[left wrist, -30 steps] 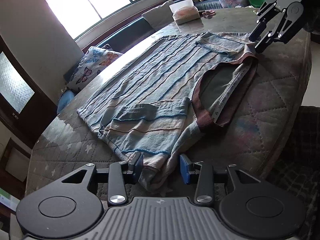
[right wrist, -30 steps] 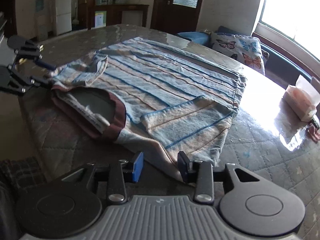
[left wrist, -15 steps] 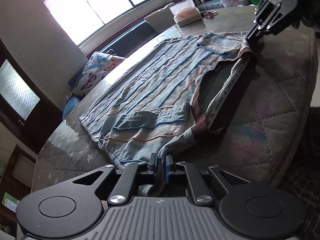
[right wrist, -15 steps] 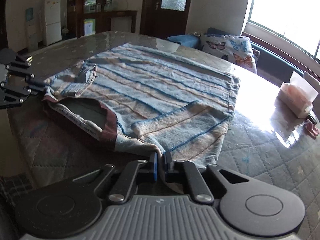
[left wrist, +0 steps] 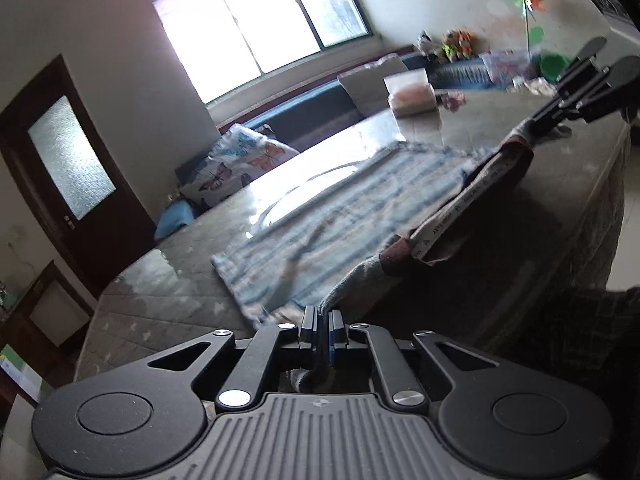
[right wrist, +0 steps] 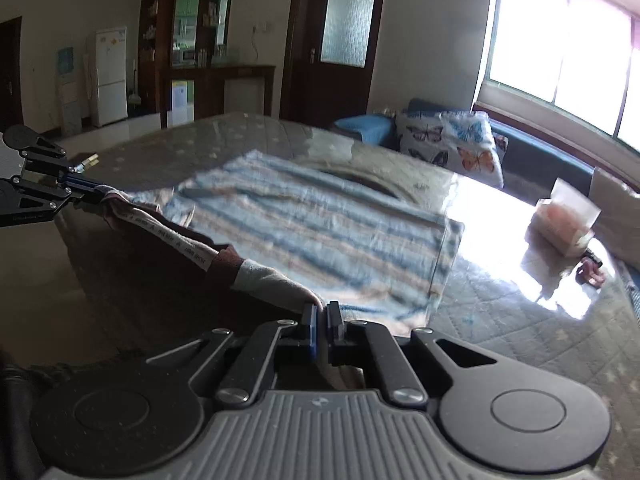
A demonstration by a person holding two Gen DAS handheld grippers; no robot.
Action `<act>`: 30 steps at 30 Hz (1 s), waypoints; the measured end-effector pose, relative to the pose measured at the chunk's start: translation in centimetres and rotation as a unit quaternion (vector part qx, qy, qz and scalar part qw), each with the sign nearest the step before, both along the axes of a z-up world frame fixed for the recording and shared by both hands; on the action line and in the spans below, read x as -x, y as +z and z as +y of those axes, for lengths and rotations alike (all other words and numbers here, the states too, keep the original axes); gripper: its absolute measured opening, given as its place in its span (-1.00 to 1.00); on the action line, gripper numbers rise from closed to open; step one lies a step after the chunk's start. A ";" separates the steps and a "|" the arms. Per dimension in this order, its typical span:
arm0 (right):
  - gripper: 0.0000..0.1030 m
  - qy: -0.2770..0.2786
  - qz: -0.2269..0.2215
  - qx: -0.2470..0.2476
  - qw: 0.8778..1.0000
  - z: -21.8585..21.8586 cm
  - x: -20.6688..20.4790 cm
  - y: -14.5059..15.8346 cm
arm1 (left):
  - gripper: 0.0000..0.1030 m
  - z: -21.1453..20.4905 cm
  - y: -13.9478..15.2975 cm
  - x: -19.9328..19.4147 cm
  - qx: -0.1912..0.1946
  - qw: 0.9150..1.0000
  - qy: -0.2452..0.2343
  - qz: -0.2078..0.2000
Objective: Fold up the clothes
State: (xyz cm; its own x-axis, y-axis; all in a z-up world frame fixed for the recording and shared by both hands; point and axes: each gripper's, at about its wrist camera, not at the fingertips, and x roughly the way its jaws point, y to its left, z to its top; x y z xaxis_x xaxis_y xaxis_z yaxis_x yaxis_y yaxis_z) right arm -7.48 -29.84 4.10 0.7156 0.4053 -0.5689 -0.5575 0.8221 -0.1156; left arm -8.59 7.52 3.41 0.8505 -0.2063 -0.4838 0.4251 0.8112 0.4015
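Note:
A blue and beige striped shirt (left wrist: 340, 200) with a maroon collar (left wrist: 472, 208) lies on the round table (left wrist: 168, 280). My left gripper (left wrist: 323, 322) is shut on the shirt's shoulder edge and lifts it. My right gripper (right wrist: 320, 316) is shut on the other shoulder (right wrist: 272, 280) and holds it raised. The collar edge (right wrist: 160, 232) hangs taut between both grippers above the table. The right gripper also shows in the left wrist view (left wrist: 540, 118); the left gripper shows in the right wrist view (right wrist: 92, 194). The shirt body (right wrist: 320, 224) still rests on the table.
A tissue box (left wrist: 412, 96) stands at the table's far side, also in the right wrist view (right wrist: 568, 216). Butterfly cushions (right wrist: 452, 144) lie on a bench under the window. The table edge (left wrist: 600, 200) drops off on my side. Toys and a green bowl (left wrist: 554, 64) sit beyond.
Both grippers went from open to shut on the shirt's shoulders, then lifted the collar edge up off the table; both views tilted upward.

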 end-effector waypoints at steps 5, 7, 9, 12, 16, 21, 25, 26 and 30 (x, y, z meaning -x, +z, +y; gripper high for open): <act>-0.93 -0.002 -0.033 -0.006 0.999 0.1 0.2 2.6 | -0.90 0.0 2.3 -2.2 0.025 0.999 0.014 -0.033; -0.93 -0.003 -0.043 -0.005 0.999 0.4 -1.1 3.3 | -0.90 0.1 2.8 -4.0 0.031 0.999 0.018 -0.040; -0.93 -0.005 -0.048 -0.008 0.999 0.6 -3.1 4.0 | -0.90 0.2 3.2 -6.0 0.031 0.998 0.022 -0.045; -0.93 -0.010 -0.047 -0.011 0.999 1.1 -6.6 4.6 | -0.90 0.0 3.4 -9.9 0.032 0.998 0.026 -0.038; -0.93 -0.019 -0.034 -0.006 0.999 2.0 -12.1 4.6 | -0.90 -0.3 3.2 -15.6 0.035 0.999 0.035 -0.017; -0.93 -0.030 -0.009 0.000 1.000 3.5 -19.1 4.0 | -0.90 -0.7 1.7 -22.8 0.025 0.999 0.045 0.017; -0.93 -0.045 0.021 0.002 0.999 4.4 -24.3 2.3 | -0.90 -0.6 0.0 -28.0 0.037 0.996 0.060 0.060; -0.93 -0.051 0.030 0.000 0.998 4.6 -25.4 1.7 | -0.89 -0.5 -0.5 -29.2 0.043 0.994 0.068 0.069; -0.93 -0.076 0.063 -0.014 0.995 4.9 -29.2 -1.6 | -0.82 -0.2 -2.6 -32.3 0.064 0.988 0.094 0.105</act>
State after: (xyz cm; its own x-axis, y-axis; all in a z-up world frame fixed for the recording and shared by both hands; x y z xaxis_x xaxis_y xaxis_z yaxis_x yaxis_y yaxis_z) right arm 21.73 -24.94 2.46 0.6936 0.3141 -0.6482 -0.4345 0.9002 -0.0288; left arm 23.69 7.35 0.76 0.7634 -0.1251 -0.6337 0.3245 0.9225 0.2088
